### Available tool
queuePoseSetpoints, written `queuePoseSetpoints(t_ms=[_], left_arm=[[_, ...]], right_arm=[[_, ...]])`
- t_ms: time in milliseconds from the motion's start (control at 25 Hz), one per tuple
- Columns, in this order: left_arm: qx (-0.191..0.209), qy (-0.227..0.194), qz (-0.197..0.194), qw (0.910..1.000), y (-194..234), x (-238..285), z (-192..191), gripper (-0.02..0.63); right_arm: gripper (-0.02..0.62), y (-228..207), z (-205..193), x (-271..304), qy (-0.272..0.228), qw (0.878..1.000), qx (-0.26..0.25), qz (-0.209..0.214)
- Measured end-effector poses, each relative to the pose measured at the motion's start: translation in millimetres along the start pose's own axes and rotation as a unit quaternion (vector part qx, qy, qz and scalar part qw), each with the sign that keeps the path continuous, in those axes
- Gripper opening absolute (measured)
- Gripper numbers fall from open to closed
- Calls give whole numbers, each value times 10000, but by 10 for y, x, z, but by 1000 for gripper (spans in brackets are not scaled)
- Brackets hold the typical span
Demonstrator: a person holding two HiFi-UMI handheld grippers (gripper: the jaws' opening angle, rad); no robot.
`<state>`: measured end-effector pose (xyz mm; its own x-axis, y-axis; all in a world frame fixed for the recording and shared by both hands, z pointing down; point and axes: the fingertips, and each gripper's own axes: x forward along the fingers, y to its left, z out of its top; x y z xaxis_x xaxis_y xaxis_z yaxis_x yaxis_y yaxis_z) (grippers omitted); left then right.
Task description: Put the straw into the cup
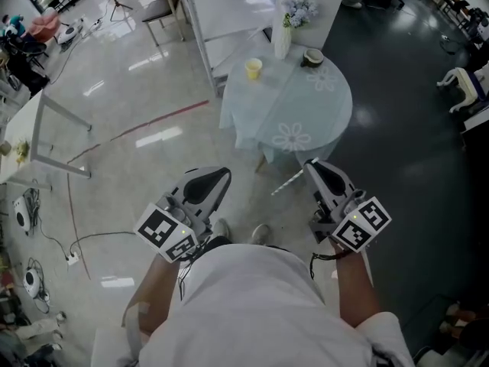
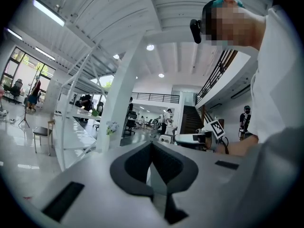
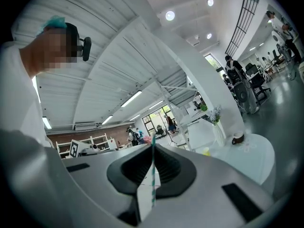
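A yellow cup (image 1: 254,68) stands on the far-left part of a round table (image 1: 306,105) covered with a pale flowered cloth. My right gripper (image 1: 309,167) is held low in front of the person, well short of the table, and is shut on a thin straw (image 1: 287,182) that sticks out to the left. In the right gripper view the straw (image 3: 152,175), white with a green stripe, stands up between the shut jaws, and the cup (image 3: 205,152) shows small ahead. My left gripper (image 1: 223,174) is shut with nothing in it, beside the right one.
A white vase with flowers (image 1: 283,35) and a small dark bowl (image 1: 312,57) stand at the table's back. A white shelf frame (image 1: 221,21) rises behind the table on the left. Cables (image 1: 72,254) lie on the glossy floor at left.
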<state>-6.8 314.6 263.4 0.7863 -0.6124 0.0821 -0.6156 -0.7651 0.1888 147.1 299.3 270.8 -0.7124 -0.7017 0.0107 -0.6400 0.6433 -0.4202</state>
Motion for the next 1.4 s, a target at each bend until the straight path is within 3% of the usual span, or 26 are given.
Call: queuePoseSetpoints(t_ms=[320, 680, 1000, 1400], left_arm=[[20, -2, 88, 10000, -111, 120, -31, 21], [-6, -14, 171, 9999, 56, 289, -73, 21], [-82, 24, 157, 9998, 362, 496, -107, 21], [-280, 64, 183, 9994, 1156, 792, -72, 21]], right_arm=[[34, -149, 4, -114, 43, 10000, 24, 73], [34, -353, 15, 28, 101, 9999, 13, 136], [34, -597, 4, 306, 197, 9997, 69, 119], [34, -969, 68, 1049, 313, 9994, 125, 72]])
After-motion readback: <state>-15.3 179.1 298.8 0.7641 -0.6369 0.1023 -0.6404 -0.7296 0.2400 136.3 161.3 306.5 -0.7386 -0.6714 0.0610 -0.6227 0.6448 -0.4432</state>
